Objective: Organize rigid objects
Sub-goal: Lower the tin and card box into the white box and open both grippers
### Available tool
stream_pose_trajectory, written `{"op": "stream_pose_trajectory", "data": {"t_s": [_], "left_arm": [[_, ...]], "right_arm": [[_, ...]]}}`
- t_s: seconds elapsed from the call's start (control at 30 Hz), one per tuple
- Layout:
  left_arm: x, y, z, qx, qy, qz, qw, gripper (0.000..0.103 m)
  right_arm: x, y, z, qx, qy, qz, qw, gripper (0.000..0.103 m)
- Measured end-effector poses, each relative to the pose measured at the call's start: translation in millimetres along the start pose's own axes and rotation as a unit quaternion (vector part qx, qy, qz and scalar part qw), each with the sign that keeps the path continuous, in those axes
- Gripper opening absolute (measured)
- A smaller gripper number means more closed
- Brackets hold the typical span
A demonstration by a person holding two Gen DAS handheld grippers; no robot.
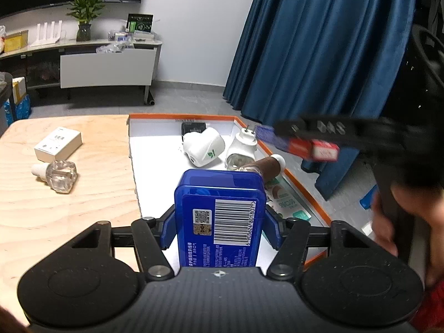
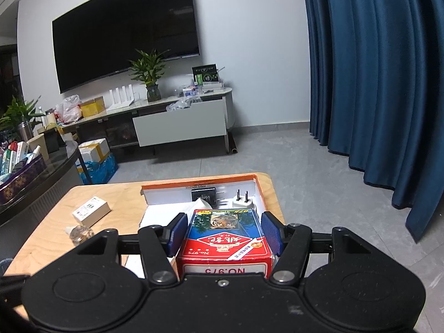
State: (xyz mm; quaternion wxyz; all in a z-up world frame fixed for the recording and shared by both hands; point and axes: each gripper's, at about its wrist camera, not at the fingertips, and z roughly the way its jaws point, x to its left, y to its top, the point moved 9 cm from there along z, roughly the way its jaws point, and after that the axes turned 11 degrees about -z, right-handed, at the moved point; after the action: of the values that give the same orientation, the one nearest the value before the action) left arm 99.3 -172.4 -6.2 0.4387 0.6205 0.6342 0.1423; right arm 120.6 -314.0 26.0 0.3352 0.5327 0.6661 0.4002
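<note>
Left wrist view, left gripper (image 1: 219, 219) clamping blue tin (image 1: 219, 211), right gripper (image 2: 222, 233) clamping card box (image 2: 224, 238), orange tray (image 1: 305, 186) crowded with plugs (image 1: 204, 145).

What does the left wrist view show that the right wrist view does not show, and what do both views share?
Only the left wrist view shows the blue tin clamped in the left gripper, a brown bottle in the box, and the right gripper from outside.

Only the right wrist view shows the wall television in full and the tiger-printed card box face-on, held in the right gripper.

Both share the orange-rimmed box, the white plug adapter, the glass bottle, and the small white carton.
</note>
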Motion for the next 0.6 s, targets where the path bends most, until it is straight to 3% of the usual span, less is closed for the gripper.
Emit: {"op": "stream_pose_trajectory", "data": {"t_s": [0.27,0.47,0.6], "left_arm": [[-6,-3,11,0.015,-0.012,0.009,0.9998,0.063],[-8,-5,19,0.028,-0.018,0.014,0.9993,0.063],[-8,-8,23,0.035,-0.019,0.015,0.9991,0.063]], "right_arm": [[-1,26,50,0.031,0.003,-0.011,0.999,0.071],[-11,42,79,0.03,-0.008,-0.004,1.0,0.073],[-21,51,62,0.008,-0.01,0.006,1.0,0.074]]}}
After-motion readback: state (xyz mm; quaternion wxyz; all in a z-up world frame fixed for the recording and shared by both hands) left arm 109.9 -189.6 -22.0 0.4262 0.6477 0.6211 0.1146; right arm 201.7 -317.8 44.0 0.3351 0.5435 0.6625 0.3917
